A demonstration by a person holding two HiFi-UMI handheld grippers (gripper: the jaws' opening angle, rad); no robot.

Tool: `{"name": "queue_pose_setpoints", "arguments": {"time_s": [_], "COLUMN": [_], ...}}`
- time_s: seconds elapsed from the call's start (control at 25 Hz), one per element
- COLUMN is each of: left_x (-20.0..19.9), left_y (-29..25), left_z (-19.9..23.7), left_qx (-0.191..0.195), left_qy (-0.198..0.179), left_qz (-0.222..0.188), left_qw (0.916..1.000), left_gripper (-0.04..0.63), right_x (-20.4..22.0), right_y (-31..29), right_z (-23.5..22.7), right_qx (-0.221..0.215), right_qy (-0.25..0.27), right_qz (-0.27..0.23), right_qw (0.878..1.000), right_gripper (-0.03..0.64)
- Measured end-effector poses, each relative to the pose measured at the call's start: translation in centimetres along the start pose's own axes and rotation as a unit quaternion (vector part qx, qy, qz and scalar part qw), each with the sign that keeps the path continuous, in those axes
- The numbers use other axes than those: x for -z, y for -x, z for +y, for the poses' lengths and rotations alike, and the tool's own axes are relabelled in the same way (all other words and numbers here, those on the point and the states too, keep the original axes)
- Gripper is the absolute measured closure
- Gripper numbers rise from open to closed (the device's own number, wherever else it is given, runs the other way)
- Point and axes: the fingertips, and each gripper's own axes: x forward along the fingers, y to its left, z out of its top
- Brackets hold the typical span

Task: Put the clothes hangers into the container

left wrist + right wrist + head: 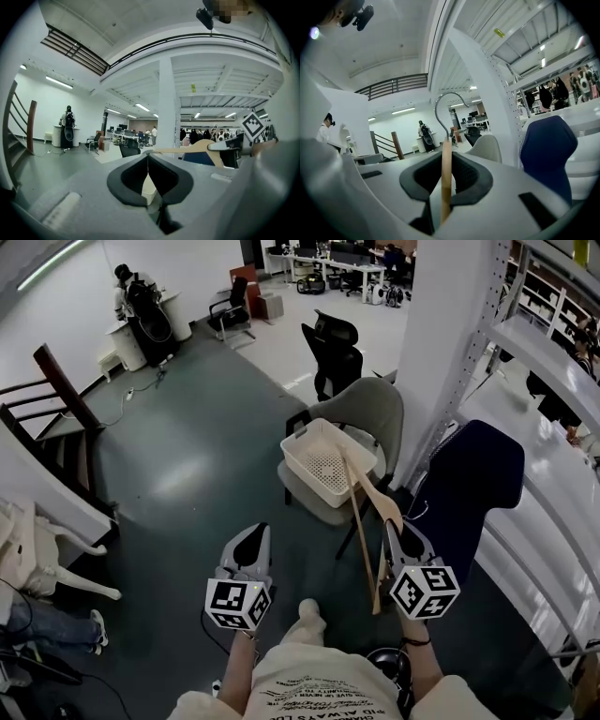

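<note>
The right gripper has a wooden hanger. Its fingers are almost shut and squeeze the thin wood of the hanger between them. The metal hook sticks up above the fingers. The hanger hangs in the air, tilted, and is not in the container yet.

The left gripper holds nothing. Its fingers are pressed together with no gap, and there is nothing between them. It hangs in the air just beside the right gripper, on the left.

The container is a white basket with little holes in the bottom. It sits on the seat of a grey chair, in front of the person. A blue chair stands to the right of it. In the head view, the far end of the hanger reaches over the near edge of the basket. I cannot tell if it touches the basket or is just above it.

I see no hanger lying inside the basket, so I think the job is still near the start. This hanger is picked up and carried close, and that part is done. What is left is to lower it into the basket and let go. I see no other hangers waiting in these pictures, so I cannot tell how many more there are.
</note>
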Motion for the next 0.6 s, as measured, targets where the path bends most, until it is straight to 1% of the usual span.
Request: {"name": "queue_pose_setpoints", "arguments": {"time_s": [0.32,0.6], "left_x": [-0.9,-0.6], "left_y": [-7.0,-10.2], "left_z": [4.8,7.8], "left_qx": [0.014,0.02], "left_qy": [0.003,0.015], "left_qz": [0.004,0.006], "left_qw": [0.9999,0.9997], "left_gripper": [0.572,0.572], "right_x": [-1.8,-2.1], "right_y": [-9.3,-14.0], "right_z": [-0.6,-0.3], "right_qx": [0.003,0.001], "right_qy": [0.003,0.005], "right_qz": [0.004,0.008], "right_qw": [1.0,1.0], "right_gripper": [0.561,0.563]}}
